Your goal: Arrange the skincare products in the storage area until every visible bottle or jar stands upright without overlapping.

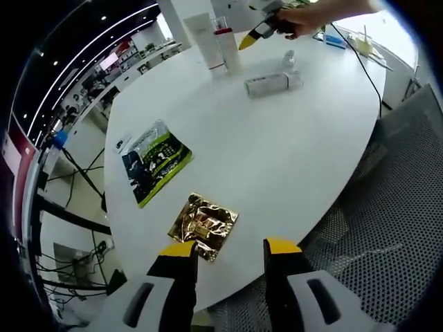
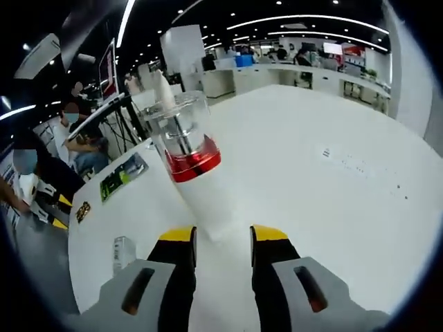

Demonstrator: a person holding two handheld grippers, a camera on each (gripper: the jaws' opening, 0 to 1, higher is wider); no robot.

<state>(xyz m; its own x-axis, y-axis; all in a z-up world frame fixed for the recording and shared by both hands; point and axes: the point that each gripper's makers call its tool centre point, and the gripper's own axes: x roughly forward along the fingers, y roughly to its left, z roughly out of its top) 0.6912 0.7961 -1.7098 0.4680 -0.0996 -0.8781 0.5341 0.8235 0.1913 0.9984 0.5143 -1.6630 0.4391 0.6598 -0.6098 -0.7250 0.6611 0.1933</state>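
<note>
A white bottle with a red collar and clear cap (image 2: 185, 149) rises between my right gripper's (image 2: 223, 235) jaws, which press on its lower body. From the left gripper view this bottle (image 1: 227, 43) stands on the far side of the white table (image 1: 277, 152) beside a tall white tube (image 1: 203, 38), with the right gripper (image 1: 249, 40) and a hand at it. A white bottle (image 1: 271, 84) lies on its side nearby, with a small white jar (image 1: 288, 58) behind it. My left gripper (image 1: 230, 247) hangs open over the table's near edge.
A green-and-black packet (image 1: 156, 160) and a gold foil packet (image 1: 203, 225) lie flat near the left gripper. A mesh chair (image 1: 387, 228) stands to the right of the table. People sit at the left of the right gripper view (image 2: 76, 149). Cables and small items lie at the far edge (image 1: 360, 45).
</note>
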